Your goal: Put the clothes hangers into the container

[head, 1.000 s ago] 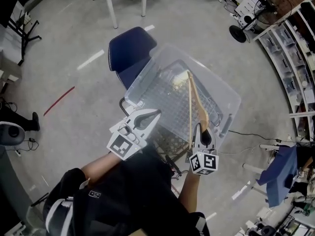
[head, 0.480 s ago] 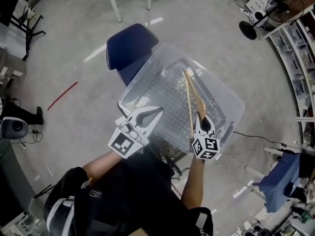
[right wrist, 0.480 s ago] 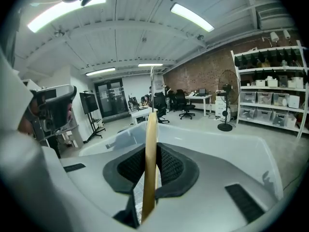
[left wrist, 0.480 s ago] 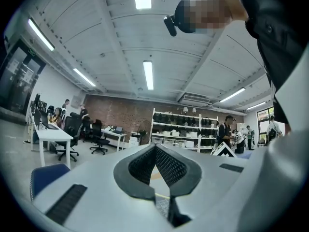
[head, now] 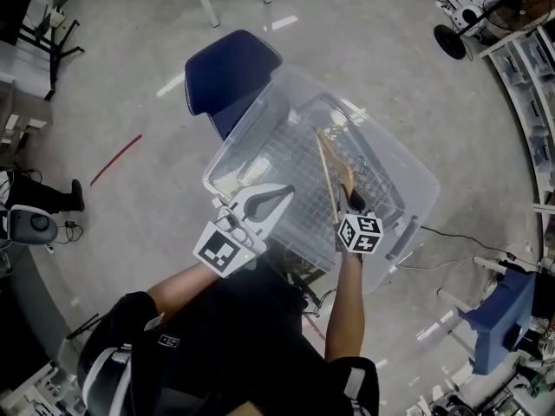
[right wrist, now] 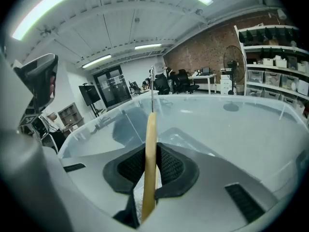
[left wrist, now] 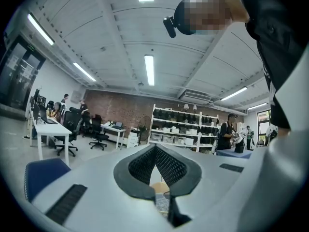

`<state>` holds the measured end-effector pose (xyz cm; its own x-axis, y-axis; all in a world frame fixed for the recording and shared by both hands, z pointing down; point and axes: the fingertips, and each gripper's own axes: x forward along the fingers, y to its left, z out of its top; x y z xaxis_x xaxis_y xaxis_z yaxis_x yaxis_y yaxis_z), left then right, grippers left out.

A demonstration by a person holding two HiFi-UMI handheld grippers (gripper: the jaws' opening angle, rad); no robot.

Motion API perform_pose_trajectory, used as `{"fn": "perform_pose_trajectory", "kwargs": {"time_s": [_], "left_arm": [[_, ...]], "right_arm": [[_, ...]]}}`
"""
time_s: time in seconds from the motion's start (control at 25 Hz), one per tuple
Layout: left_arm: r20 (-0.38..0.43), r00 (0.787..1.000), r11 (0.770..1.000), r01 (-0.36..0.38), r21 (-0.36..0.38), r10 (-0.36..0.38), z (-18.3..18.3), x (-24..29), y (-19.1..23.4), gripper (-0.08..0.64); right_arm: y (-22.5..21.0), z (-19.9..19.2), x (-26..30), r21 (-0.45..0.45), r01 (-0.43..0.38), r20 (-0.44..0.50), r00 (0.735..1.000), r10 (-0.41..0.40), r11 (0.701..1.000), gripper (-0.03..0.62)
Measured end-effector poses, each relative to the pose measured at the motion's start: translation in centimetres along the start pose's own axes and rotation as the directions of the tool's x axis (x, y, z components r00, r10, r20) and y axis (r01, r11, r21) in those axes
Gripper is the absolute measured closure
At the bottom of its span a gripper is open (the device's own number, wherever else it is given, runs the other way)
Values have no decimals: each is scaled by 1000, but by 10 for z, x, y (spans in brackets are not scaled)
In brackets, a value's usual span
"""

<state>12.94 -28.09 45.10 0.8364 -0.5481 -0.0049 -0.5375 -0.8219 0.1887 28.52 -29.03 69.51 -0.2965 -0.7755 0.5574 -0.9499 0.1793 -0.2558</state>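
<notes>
A clear plastic container (head: 250, 135) stands in front of me, with a grid-patterned bottom. My right gripper (head: 354, 199) is inside its near right part, shut on one end of a wooden hanger (head: 330, 165) that slants away over the container's bottom. In the right gripper view the hanger (right wrist: 150, 129) runs edge-on between the pads of the right gripper (right wrist: 153, 151), its metal hook ahead, with the container's wall (right wrist: 231, 129) all round. My left gripper (head: 289, 191) hovers at the near left rim, shut and empty; the left gripper (left wrist: 155, 146) points level across the room.
A blue chair (head: 230, 72) stands right behind the container. A pale wooden piece (head: 231, 183) lies in the container's left corner. White table legs (head: 206, 3) are further back, shelves (head: 538, 85) and a fan (head: 451, 40) at the right, a cable (head: 451, 237) on the floor.
My right gripper has gone down and forward with the hanger, from above the near rim into the container. The left gripper has shifted slightly toward the container.
</notes>
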Motion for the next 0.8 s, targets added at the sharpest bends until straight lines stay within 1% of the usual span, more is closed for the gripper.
{"fn": "perform_pose_trajectory", "kwargs": {"time_s": [0.16,0.32,0.48,0.68,0.8], "left_arm": [[-17,1000,1000,-3,-6,2,-8,4,2,541],[-24,1000,1000,-2,-9,2,-12,9,5,541],[-31,1000,1000,-3,-17,3,-14,18,7,541],[-38,999,1000,-6,-20,5,-15,19,14,541],[-34,999,1000,-8,-19,8,-13,22,17,540]], "right_arm": [[-5,-25,19,36,-33,-42,999,34,999,522],[-14,-50,36,87,-50,-81,995,57,995,522],[-24,-71,50,116,-59,-130,989,75,991,522],[-26,-95,64,185,-78,-157,982,108,980,522],[-30,-114,71,205,-92,-189,973,132,974,522]]}}
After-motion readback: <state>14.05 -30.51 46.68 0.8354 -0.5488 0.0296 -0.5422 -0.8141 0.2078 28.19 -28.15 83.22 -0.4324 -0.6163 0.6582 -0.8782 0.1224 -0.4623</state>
